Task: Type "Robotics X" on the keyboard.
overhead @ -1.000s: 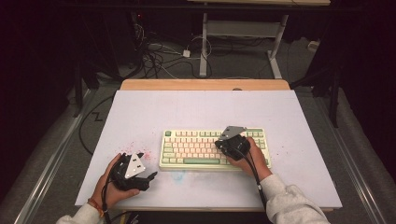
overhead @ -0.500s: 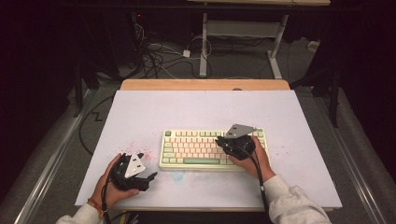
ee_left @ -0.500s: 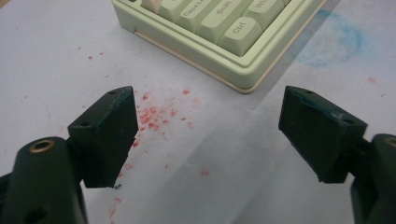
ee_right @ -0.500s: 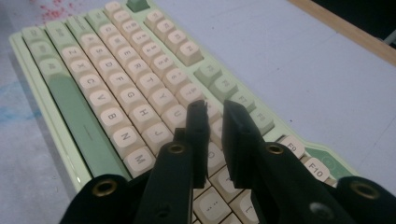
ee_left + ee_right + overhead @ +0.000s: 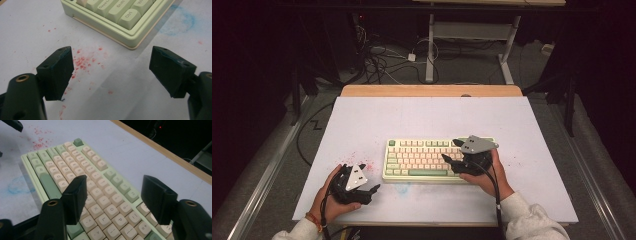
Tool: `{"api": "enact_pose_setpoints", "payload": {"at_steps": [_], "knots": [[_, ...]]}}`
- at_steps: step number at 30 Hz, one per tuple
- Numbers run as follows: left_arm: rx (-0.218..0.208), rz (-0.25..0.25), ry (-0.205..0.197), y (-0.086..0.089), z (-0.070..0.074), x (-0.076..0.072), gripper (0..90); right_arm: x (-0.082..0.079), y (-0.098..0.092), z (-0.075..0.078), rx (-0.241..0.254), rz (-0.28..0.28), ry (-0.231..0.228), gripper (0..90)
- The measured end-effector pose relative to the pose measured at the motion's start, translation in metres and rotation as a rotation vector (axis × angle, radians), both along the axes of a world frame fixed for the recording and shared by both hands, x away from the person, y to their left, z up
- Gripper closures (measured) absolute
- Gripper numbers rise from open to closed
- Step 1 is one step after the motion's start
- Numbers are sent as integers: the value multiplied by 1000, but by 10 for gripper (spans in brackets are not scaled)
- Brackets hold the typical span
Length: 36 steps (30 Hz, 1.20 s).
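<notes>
A pale green keyboard with cream keys lies flat near the front middle of the white table. My right gripper hovers just above its right half and points left along the keys. Its jaws have just been opening and stand open with nothing between them. In the right gripper view the gripper hangs over the letter keys of the keyboard. My left gripper rests low on the table left of the keyboard, open and empty. The left gripper view has the gripper facing the keyboard's front left corner.
Red specks dot the white sheet left of the keyboard, and a blue smear lies by its front edge. A wooden strip edges the table's far side. Cables and desk legs stand on the dark floor beyond.
The right gripper's jaws have gone from shut to open, and it has lifted slightly and drifted right over the keyboard. The left gripper has stayed where it was.
</notes>
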<state>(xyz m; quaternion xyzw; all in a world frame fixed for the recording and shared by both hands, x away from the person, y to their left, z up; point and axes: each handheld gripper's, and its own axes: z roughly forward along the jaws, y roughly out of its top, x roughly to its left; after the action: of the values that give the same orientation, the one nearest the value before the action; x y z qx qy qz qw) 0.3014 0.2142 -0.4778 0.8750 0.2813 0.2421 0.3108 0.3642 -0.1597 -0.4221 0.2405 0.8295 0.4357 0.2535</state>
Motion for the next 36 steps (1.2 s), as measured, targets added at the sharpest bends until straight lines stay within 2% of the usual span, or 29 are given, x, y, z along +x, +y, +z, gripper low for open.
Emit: {"api": "enact_pose_setpoints", "payload": {"at_steps": [4, 9, 11, 13, 19, 21, 26, 30, 31, 32, 33, 36], "knots": [[-1, 1, -3, 0, 0, 0, 186, -6, -4, 1, 9, -23, -25, 282], [-1, 6, -9, 1, 1, -1, 186, -16, -12, 2, 9, -40, -43, 267], [-6, 8, -13, 1, 2, -2, 186, -20, -18, 2, 16, -44, -36, 264], [-9, 10, -18, 1, 3, -2, 186, -24, -22, 1, 6, -74, -50, 260], [-23, 18, -21, -1, 5, -3, 206, -36, -38, -5, -6, -103, -65, 257], [-31, 17, -20, -1, 6, -3, 213, -40, -44, -10, 13, -119, -62, 262], [-54, 19, -31, -2, 8, -5, 234, -48, -57, -18, -11, -143, -85, 251], [-74, 25, -20, -6, 10, -3, 271, -53, -66, -24, -21, -159, -65, 242], [-79, 21, -29, -8, 10, -3, 276, -55, -68, -26, -26, -166, -64, 240], [-83, 23, -17, -10, 11, -3, 287, -56, -70, -27, -26, -171, -62, 237], [-80, 19, -27, -12, 11, -2, 304, -57, -71, -28, -26, -178, -57, 237], [-94, 4, -15, -16, 14, -1, 334, -61, -76, -30, -24, -183, -49, 237]]}}
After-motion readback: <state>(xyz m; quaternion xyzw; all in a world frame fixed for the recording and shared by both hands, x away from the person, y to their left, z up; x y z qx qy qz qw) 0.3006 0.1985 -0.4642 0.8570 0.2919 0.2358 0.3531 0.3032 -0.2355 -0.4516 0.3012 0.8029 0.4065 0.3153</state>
